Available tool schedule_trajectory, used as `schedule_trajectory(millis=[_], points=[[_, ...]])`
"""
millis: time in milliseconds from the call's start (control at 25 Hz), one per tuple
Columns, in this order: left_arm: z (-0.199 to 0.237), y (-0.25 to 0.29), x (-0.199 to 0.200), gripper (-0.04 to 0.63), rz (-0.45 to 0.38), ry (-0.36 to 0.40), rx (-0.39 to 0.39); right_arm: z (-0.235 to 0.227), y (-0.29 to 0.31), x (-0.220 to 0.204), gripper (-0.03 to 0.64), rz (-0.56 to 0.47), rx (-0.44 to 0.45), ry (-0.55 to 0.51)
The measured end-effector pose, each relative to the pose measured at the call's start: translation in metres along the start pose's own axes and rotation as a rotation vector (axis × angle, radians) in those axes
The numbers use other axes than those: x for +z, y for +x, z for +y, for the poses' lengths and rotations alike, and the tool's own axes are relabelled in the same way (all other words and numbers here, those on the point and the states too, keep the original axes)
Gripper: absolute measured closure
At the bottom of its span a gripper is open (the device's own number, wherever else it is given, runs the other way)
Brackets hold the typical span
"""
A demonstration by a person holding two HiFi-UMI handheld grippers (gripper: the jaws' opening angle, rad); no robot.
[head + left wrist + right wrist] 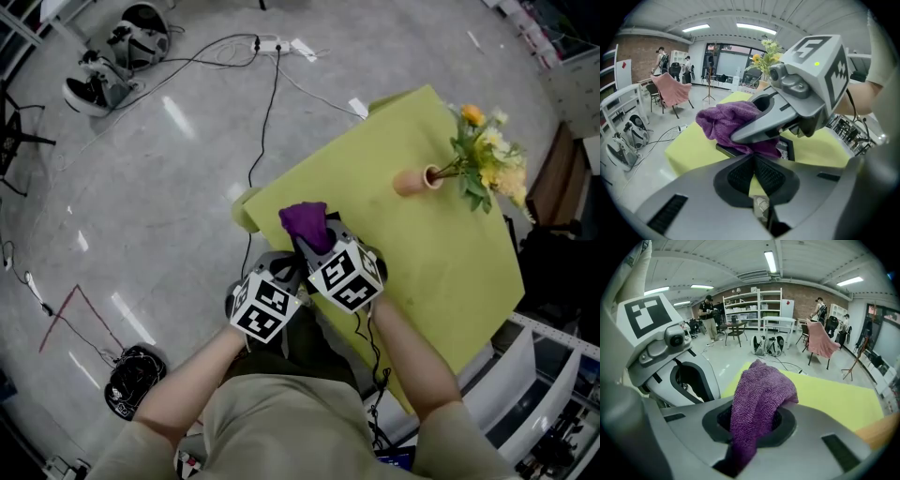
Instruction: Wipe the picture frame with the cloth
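Note:
A purple cloth (305, 223) sits bunched over the near-left corner of the yellow-green table (422, 262). My right gripper (317, 246) is shut on it; in the right gripper view the cloth (759, 390) spills up out of the closed jaws (754, 417). Under the cloth lies the black picture frame (790, 149), mostly hidden. My left gripper (279, 274) stays just left of the right one, off the table's corner. Its jaws (754, 161) are shut, with the tips right at the frame's near edge. I cannot make out whether they pinch it.
A small clay vase (414, 181) lies on its side with yellow flowers (487, 161) at the table's far right. Cables (267, 103) and a power strip cross the grey floor beyond the table. Shelving (553, 394) stands right of the table.

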State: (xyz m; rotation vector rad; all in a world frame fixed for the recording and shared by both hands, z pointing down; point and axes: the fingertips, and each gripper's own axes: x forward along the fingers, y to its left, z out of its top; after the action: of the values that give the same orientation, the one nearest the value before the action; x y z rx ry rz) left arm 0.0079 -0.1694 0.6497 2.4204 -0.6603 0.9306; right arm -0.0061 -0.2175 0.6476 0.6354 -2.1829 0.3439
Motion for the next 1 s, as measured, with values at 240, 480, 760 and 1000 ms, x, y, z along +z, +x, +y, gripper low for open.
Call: schedule_trajectory(millis=[240,480,760,1000], points=[[-0.002,0.000,-0.001,0.586,0.024,0.069,0.016,-0.026,-0.019,-0.028,0.557,0.055,-0.104,0.027],[-0.001,0.001,0.000,0.586,0.025,0.044,0.008,-0.042,-0.038,-0.038,0.557,0.076,-0.156,0.097],[0.000,0.000,-0.001,0.586,0.015,0.023,0.015,-0.012,-0.068,-0.004,0.558,-0.107,-0.040,0.267],[-0.002,0.000,-0.001,0.586,0.014,0.044,0.031,0.028,-0.043,-0.012,0.558,-0.083,0.024,0.296]])
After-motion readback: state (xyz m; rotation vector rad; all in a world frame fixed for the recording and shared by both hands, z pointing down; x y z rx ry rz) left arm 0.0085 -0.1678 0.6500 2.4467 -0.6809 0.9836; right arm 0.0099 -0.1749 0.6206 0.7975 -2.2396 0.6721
